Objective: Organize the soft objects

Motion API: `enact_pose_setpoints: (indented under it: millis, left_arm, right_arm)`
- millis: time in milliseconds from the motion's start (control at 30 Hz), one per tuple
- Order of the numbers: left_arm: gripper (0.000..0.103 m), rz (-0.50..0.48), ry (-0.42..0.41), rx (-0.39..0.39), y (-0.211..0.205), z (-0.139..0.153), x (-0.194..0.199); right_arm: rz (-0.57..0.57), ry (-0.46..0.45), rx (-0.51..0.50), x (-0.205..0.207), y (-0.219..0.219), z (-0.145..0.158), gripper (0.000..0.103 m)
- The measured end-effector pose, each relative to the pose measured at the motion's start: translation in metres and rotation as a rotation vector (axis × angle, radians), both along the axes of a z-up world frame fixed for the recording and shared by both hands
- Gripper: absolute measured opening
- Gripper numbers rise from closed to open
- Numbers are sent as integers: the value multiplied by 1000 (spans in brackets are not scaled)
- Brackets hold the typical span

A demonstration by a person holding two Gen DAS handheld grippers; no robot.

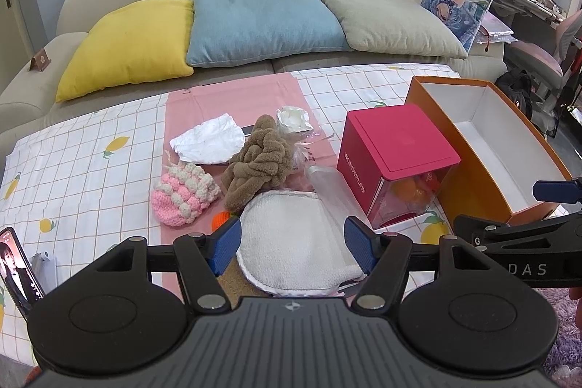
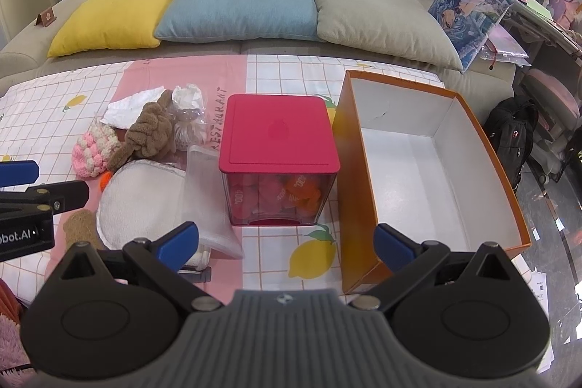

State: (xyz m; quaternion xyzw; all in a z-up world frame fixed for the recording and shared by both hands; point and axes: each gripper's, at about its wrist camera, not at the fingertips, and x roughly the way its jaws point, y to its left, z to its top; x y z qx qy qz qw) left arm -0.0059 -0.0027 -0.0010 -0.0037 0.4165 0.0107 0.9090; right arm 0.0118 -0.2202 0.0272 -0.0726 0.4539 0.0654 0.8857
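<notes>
The left gripper (image 1: 293, 244) is held wide open, empty, straddling the white terry pad (image 1: 294, 242) near the table's front edge, presumably for grasping. The right gripper (image 2: 287, 248), also open and empty, waits beside the orange box (image 2: 429, 162) at the right edge.

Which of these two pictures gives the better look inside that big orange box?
The right wrist view. There the orange box sits close and nearly whole, so its white floor and walls show, with nothing inside. In the left wrist view the same box is pushed to the right edge, and the right gripper hides its near corner.
</notes>
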Motion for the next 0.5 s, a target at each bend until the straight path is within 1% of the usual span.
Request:
enact_pose_setpoints:
  millis: [500]
  left_arm:
    - [77, 3, 3, -8, 2, -1, 0]
  right_arm:
    - [6, 8, -7, -1, 4, -4, 100]
